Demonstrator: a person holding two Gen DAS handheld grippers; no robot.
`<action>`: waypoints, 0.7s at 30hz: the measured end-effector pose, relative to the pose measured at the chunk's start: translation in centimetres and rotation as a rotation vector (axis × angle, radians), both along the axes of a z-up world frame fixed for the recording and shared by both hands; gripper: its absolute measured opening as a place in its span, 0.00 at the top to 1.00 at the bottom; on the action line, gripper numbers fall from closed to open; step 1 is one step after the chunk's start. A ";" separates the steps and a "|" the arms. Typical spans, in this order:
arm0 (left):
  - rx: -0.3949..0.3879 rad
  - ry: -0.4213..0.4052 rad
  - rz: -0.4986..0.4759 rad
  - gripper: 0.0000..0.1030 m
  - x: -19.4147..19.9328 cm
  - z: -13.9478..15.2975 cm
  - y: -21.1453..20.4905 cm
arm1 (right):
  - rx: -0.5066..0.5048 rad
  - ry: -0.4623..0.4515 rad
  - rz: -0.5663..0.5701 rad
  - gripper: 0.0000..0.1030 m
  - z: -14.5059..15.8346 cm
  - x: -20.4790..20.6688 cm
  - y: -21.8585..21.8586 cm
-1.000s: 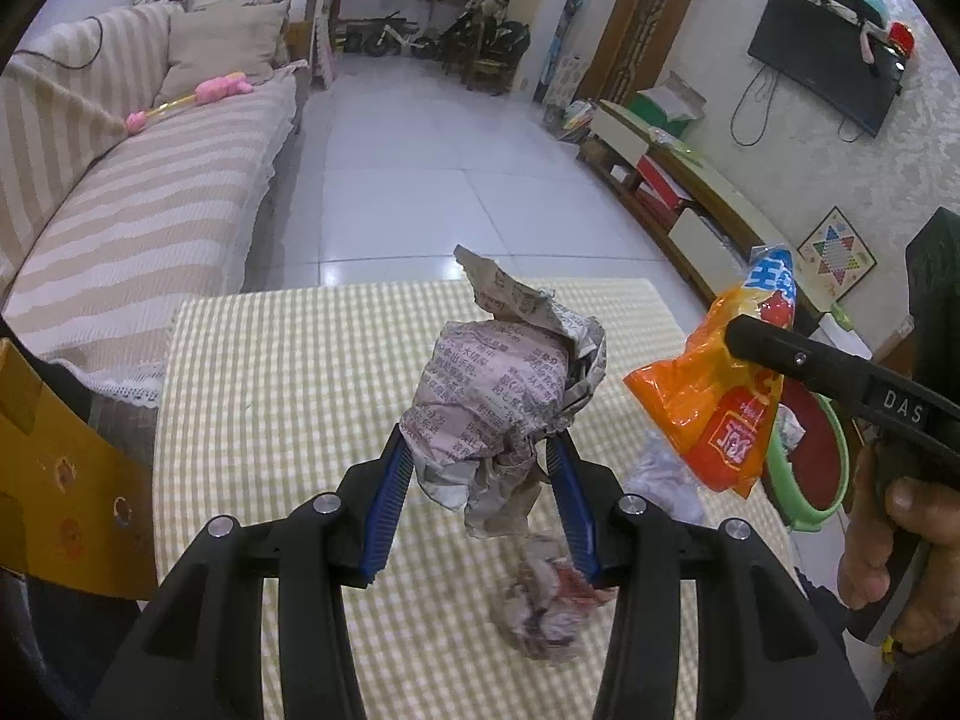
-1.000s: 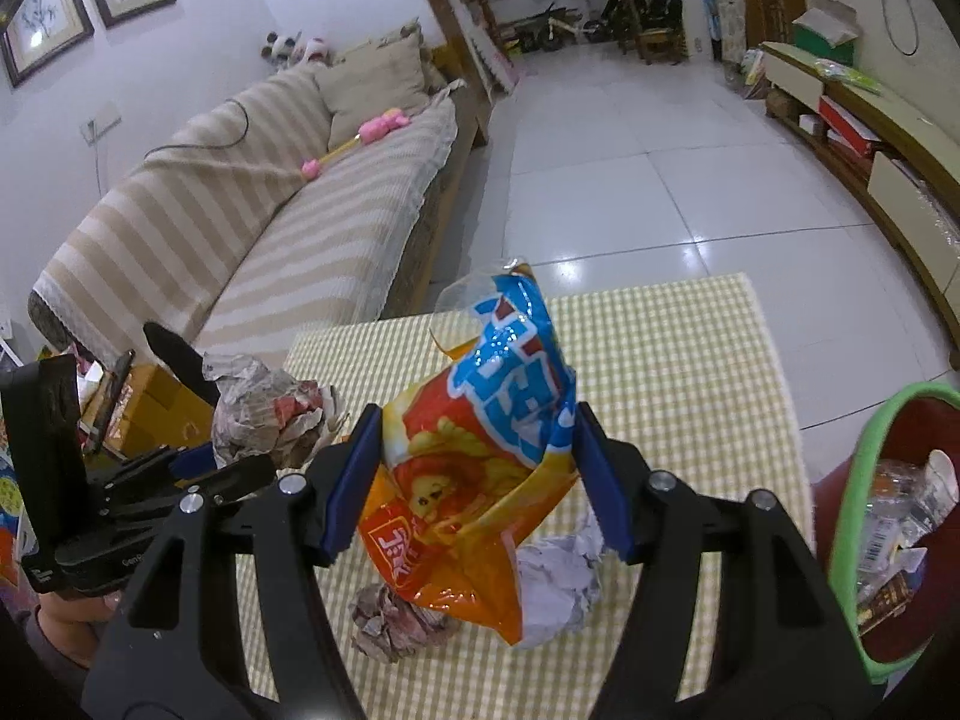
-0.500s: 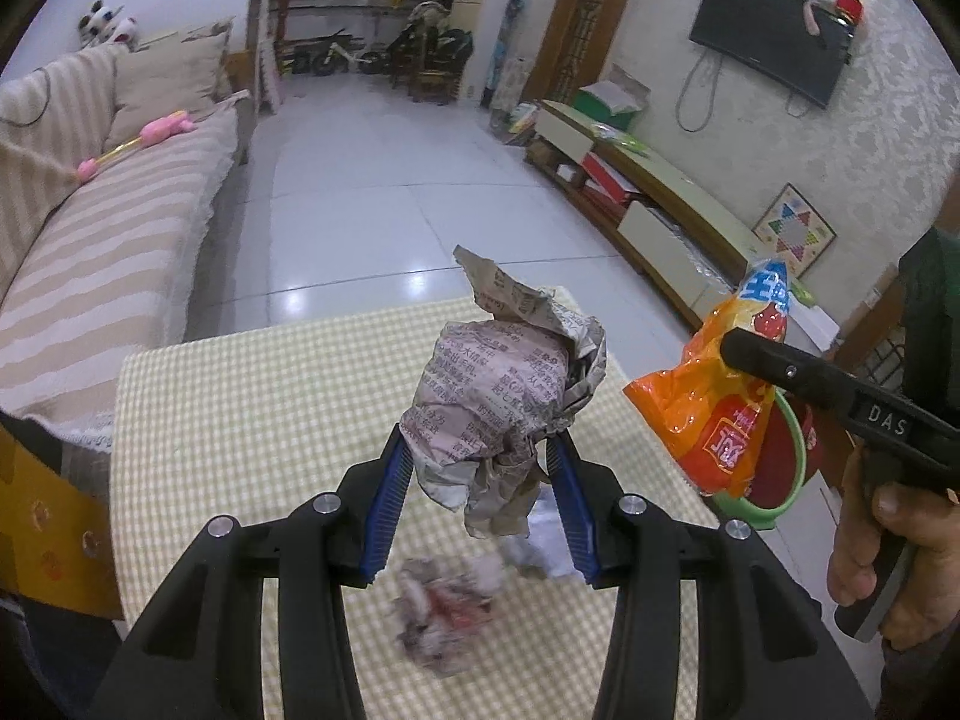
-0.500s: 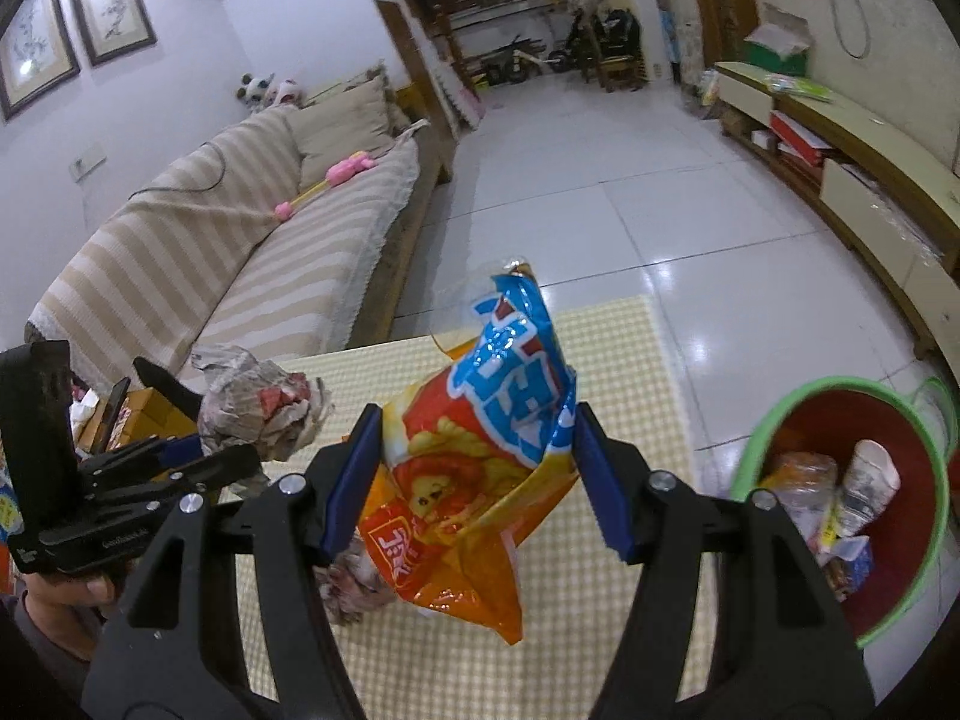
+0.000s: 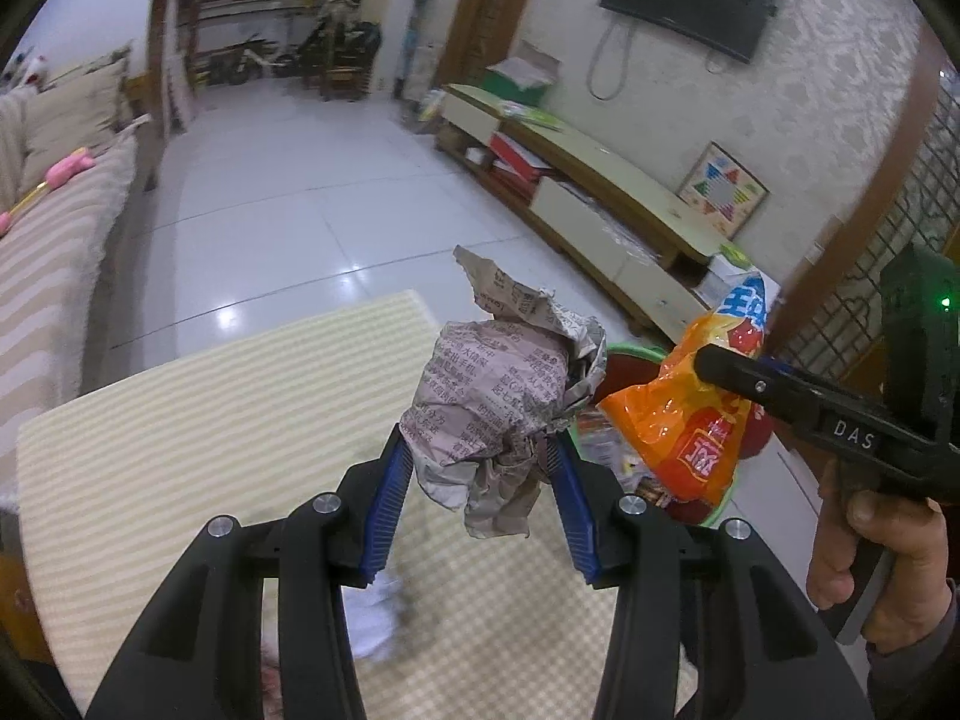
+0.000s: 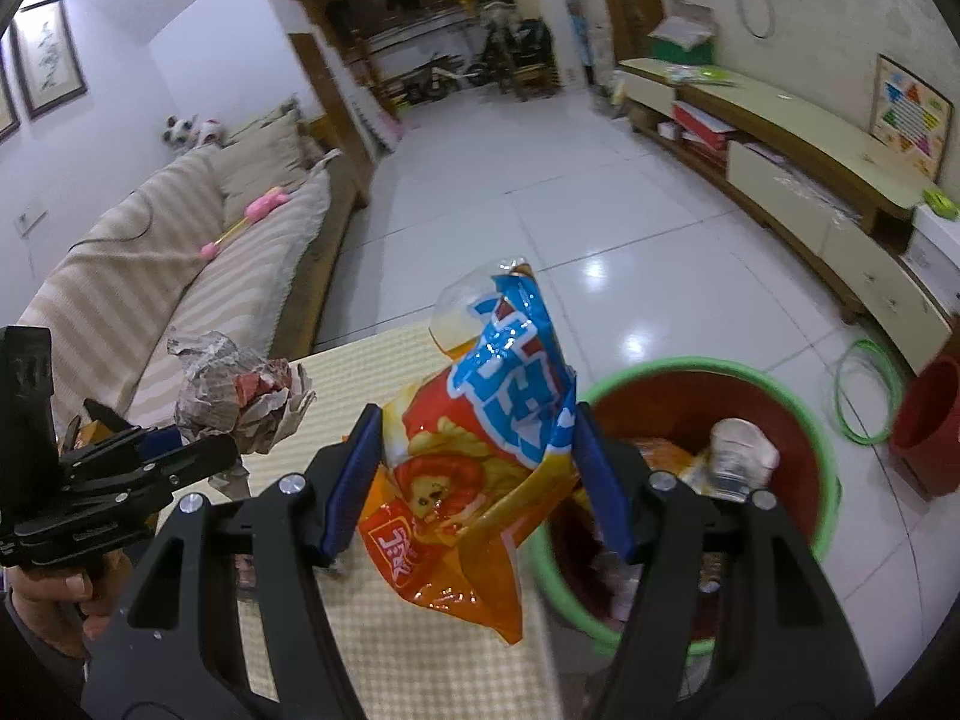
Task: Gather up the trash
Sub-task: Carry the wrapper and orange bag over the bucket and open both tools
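My left gripper (image 5: pixel 477 468) is shut on a crumpled newspaper ball (image 5: pixel 498 396), held above the right part of the checked table (image 5: pixel 210 420). In the right wrist view that newspaper ball (image 6: pixel 234 396) shows at the left, in the left gripper (image 6: pixel 180 450). My right gripper (image 6: pixel 474 456) is shut on an orange and blue snack bag (image 6: pixel 480 438) at the table's right edge, beside the red bin with a green rim (image 6: pixel 828 438). From the left wrist view the snack bag (image 5: pixel 690 420) hangs over the bin (image 5: pixel 636 360).
The bin holds a white cup (image 6: pixel 741 450) and wrappers. White crumpled paper (image 5: pixel 375 606) lies on the table under my left gripper. A striped sofa (image 6: pixel 150 276) stands left, a low TV cabinet (image 6: pixel 810 180) right. A green hoop (image 6: pixel 864 390) and a red pot (image 6: pixel 927 426) sit on the floor.
Both grippers have swung right across the table with their loads still held. The bin has come from the right edge to just under the snack bag; the table's scraps have slid out of view.
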State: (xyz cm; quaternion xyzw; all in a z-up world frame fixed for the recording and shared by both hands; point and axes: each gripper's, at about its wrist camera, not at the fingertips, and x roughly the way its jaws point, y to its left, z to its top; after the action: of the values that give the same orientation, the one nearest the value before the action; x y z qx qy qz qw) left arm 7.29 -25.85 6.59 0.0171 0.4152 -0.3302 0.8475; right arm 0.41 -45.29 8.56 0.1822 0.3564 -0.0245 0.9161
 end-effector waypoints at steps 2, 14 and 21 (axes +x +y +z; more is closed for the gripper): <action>-0.005 0.007 -0.021 0.58 -0.1 -0.2 -1.6 | 0.001 0.008 -0.027 0.41 -0.3 -0.8 -1.8; -0.024 0.036 -0.127 0.57 -1.8 -0.7 -10.9 | 0.010 0.043 -0.156 0.40 -2.2 -4.2 -9.5; -0.008 0.071 -0.145 0.56 -1.9 -1.7 -14.2 | 0.032 0.064 -0.195 0.40 -4.1 -4.8 -11.4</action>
State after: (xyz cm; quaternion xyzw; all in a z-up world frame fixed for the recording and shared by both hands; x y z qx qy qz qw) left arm 5.40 -40.01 4.90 0.0322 0.4413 -0.3929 0.8061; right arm -4.35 -56.73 4.49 0.2300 0.3662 -0.1137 0.8945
